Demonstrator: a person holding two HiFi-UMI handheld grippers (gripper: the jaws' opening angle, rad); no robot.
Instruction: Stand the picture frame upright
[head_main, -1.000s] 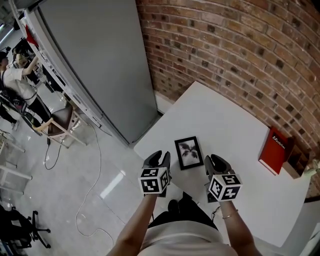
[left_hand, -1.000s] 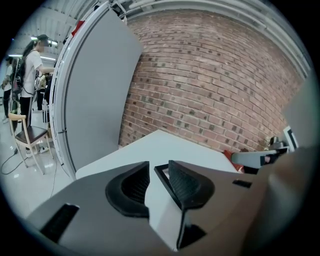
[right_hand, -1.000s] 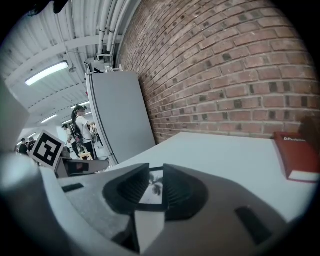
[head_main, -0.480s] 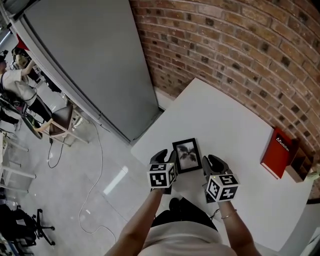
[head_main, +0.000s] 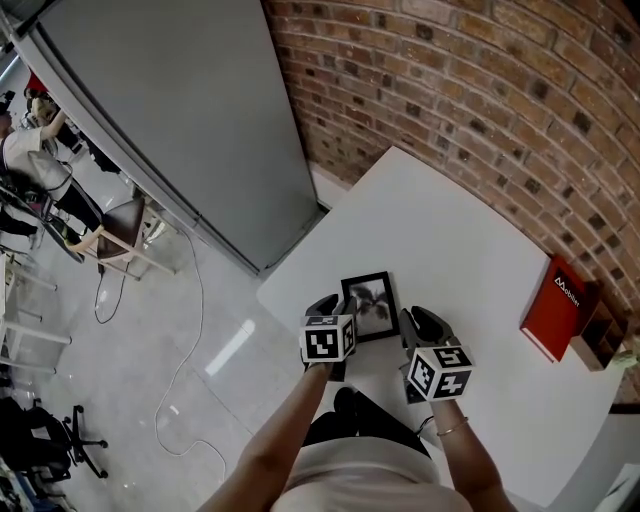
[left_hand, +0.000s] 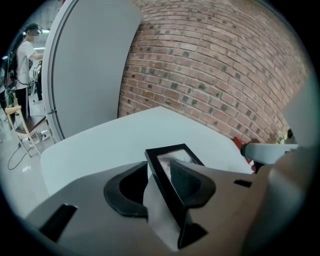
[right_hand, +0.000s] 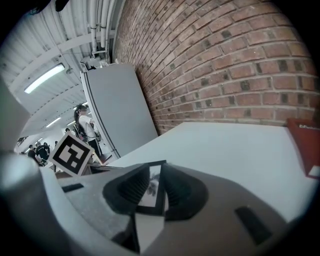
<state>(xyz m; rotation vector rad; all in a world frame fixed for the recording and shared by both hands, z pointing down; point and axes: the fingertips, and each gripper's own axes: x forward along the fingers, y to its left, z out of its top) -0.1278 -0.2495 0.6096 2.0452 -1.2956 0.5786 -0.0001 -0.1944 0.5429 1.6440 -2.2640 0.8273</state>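
The black rectangular picture frame (head_main: 368, 305) lies flat near the white counter's (head_main: 460, 230) near-left edge. The left gripper (left_hand: 159, 186) has just been opening its jaws; the frame's left rail sits between them, unclamped. The right gripper (right_hand: 155, 192) holds its jaws parted just beside the right rail. A careless nudge could slide the frame off that edge. One frame, two grippers, one red box (head_main: 553, 308).
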